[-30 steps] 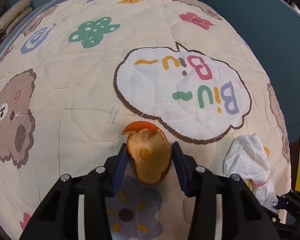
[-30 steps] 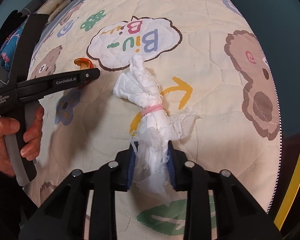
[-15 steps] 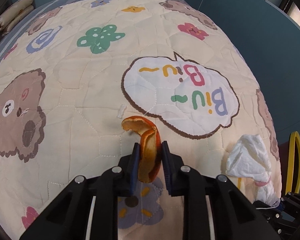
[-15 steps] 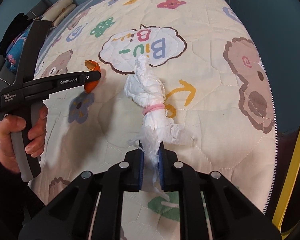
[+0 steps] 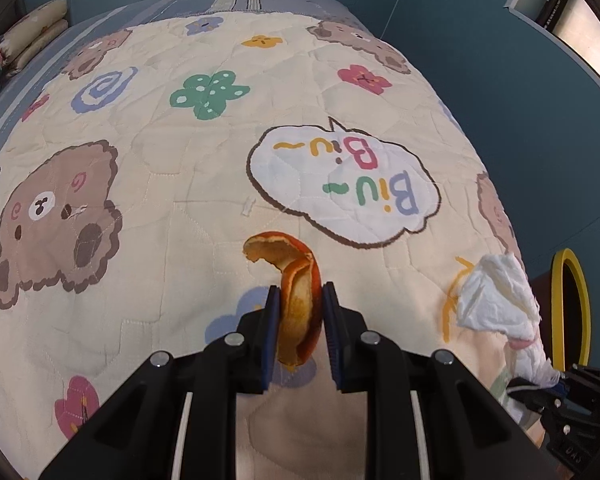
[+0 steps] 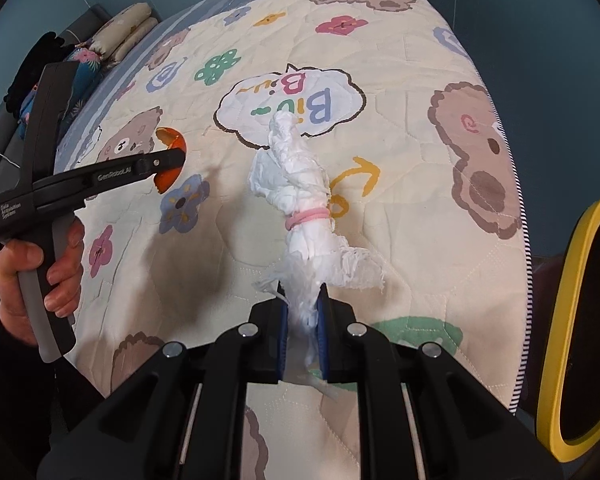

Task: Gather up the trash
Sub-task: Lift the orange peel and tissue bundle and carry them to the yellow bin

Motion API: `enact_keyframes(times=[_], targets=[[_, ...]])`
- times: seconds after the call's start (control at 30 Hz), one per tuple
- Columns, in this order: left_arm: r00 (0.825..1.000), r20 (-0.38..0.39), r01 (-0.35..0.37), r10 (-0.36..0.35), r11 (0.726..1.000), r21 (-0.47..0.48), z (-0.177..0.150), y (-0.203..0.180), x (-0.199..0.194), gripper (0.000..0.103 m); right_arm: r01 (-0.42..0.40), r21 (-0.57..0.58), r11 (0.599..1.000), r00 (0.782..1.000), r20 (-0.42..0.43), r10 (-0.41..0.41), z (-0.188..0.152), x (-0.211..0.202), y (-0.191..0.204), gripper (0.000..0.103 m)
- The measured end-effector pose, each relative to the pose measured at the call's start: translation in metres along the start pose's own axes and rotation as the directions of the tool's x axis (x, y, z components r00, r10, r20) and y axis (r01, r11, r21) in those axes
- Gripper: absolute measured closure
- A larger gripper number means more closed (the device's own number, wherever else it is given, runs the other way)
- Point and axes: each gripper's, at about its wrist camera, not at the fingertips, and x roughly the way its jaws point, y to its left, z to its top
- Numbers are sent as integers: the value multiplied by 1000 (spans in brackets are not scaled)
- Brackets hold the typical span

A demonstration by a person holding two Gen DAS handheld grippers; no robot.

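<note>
My left gripper (image 5: 299, 295) is shut on a curled orange peel (image 5: 296, 280) and holds it above the quilt. The peel also shows in the right wrist view (image 6: 170, 152), clamped in the left gripper (image 6: 172, 158). My right gripper (image 6: 303, 300) is shut on a white tissue wad (image 6: 296, 184) tied with a pink band (image 6: 306, 216), lifted above the quilt. The wad also shows at the right of the left wrist view (image 5: 496, 300), with the right gripper (image 5: 556, 386) below it.
A cream cartoon quilt (image 5: 160, 168) covers the bed, with pillows (image 6: 120, 36) at its far end. A yellow-rimmed bin (image 6: 580, 320) stands beside the bed's right edge and shows in the left wrist view (image 5: 570, 304). Teal walls lie beyond.
Both grippers closed on their items, the left on the peel and the right on the tissue wad, then lifted them off the quilt. The bin rim has come further into view.
</note>
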Motion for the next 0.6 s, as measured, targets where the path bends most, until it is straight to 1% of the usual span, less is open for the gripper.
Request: enact_keyframes(times=[0.17,0.23,0.4,0.6], targets=[[1000,5,13,-13,999,33,-16,-9,-14,83,5,13,1000,1000,10,-6,-10,-11,-9,91],[1000,6,20,-21,999,48,-22,-14,-18,83,-14,32,999,1000,6,14,-15,-16,-14,91],[999,6,47,-48,996,82,-34,-30,-26,83,9,31,999,1000,21,-9,-26,-27,-24,91],[996,7,88,-90,987,135,-43,-61,-34,83,27,60,998,999,26,-28,-37,-38,-45,91]])
